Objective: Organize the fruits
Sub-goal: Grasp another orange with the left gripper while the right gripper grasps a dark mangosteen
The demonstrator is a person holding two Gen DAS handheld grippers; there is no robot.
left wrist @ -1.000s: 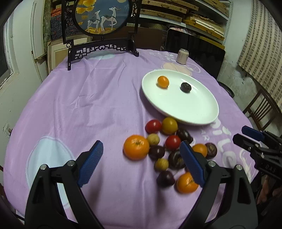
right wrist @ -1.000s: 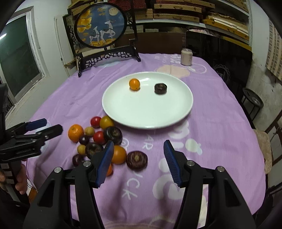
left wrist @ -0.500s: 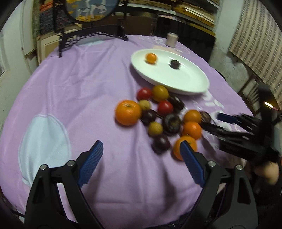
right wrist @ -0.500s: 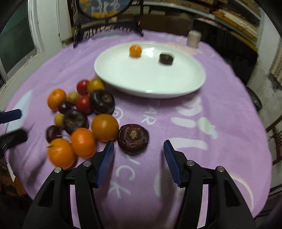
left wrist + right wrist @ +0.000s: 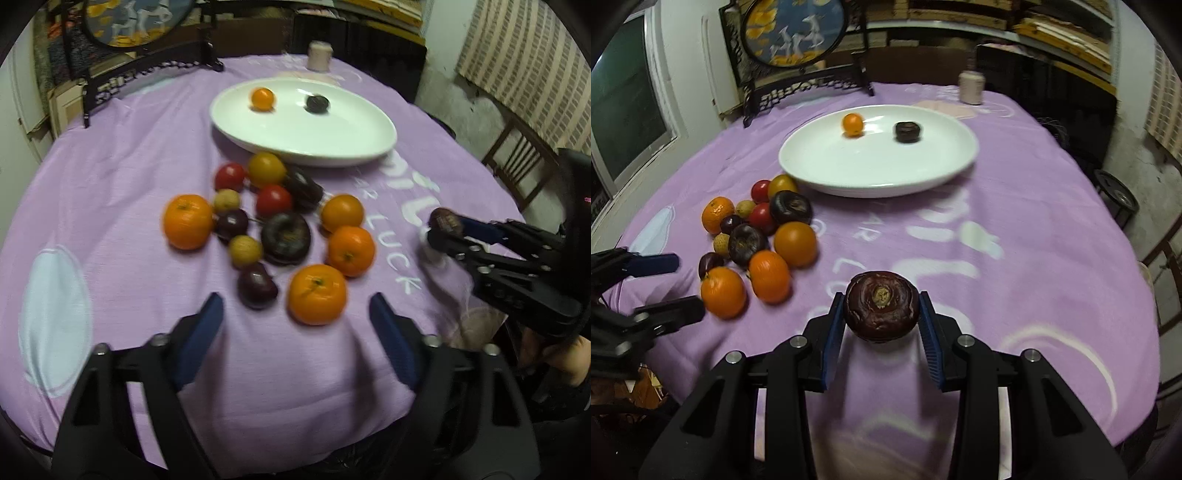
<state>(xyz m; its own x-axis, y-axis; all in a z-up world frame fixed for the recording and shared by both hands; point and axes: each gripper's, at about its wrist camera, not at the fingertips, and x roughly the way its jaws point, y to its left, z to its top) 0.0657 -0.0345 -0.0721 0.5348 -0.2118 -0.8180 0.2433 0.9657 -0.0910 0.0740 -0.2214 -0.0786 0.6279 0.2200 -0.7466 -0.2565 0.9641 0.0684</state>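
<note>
My right gripper (image 5: pixel 882 325) is shut on a dark brown round fruit (image 5: pixel 881 309) and holds it just above the purple cloth; it also shows in the left wrist view (image 5: pixel 445 221). My left gripper (image 5: pixel 297 328) is open and empty, just short of an orange (image 5: pixel 317 294) at the near edge of a fruit pile (image 5: pixel 273 221). The pile holds oranges, red and yellow tomatoes and dark fruits. A white plate (image 5: pixel 820 162) behind it carries a small orange fruit (image 5: pixel 853 123) and a dark fruit (image 5: pixel 908 132).
A round painted screen on a black stand (image 5: pixel 798 33) stands at the table's far left. A small pale jar (image 5: pixel 971 88) stands at the far edge behind the plate. A wooden chair (image 5: pixel 524 162) is at the table's right side.
My right gripper has closed on the dark brown fruit that lay in front of it and lifted it slightly. My left gripper has moved in towards the fruit pile.
</note>
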